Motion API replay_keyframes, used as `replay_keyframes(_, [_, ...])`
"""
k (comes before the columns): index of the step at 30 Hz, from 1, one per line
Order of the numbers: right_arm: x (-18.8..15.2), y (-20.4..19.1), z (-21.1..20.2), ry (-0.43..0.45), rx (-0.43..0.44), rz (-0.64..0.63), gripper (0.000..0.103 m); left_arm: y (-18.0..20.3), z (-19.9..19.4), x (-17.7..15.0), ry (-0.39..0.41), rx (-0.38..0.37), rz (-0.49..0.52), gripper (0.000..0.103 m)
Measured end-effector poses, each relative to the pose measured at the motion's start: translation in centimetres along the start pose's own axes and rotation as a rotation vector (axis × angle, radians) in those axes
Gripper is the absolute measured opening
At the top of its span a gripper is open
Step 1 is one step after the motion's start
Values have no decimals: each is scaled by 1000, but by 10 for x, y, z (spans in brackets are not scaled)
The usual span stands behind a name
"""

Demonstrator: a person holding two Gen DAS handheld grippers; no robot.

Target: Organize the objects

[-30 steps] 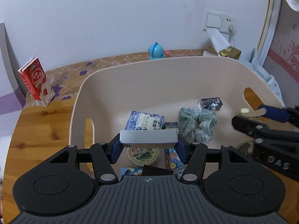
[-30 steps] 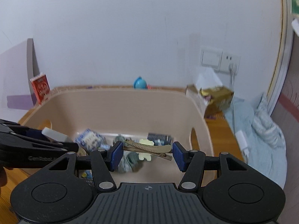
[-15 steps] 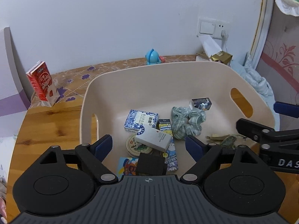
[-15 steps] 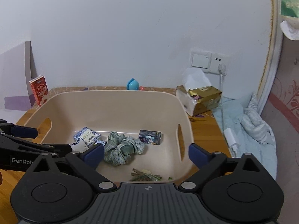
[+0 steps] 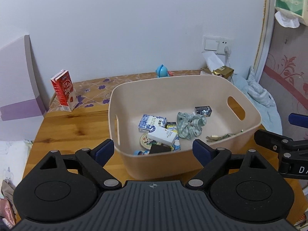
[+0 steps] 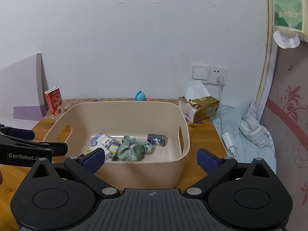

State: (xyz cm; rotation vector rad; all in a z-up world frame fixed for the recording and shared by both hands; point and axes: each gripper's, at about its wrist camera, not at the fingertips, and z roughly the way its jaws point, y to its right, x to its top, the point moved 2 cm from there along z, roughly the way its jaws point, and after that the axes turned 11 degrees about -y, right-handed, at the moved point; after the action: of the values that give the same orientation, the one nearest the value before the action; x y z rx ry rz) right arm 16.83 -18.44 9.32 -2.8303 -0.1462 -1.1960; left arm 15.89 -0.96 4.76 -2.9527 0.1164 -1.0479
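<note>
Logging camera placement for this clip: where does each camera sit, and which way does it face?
Left wrist: on the left hand-held gripper, open, looking down into the beige bin; the right hand-held gripper intrudes at right.
Right wrist: on the right hand-held gripper, open, lower, facing the bin and wall; the left gripper intrudes at left.
Shared: bin, checked cloth, red carton, blue toy.
</note>
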Motion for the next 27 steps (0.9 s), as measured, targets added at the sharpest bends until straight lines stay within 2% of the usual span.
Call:
replay_keyframes(10, [-21, -8, -35, 3, 11, -7, 103, -1, -35, -30, 14, -21, -16, 90])
replay_keyframes(21, [-45, -16, -56, -18, 41, 6, 103, -2, -69, -59, 29, -15, -17, 90])
replay_keyframes(27, [-57, -19, -65, -31, 57, 16, 103, -8, -78, -76, 11, -11, -30, 90])
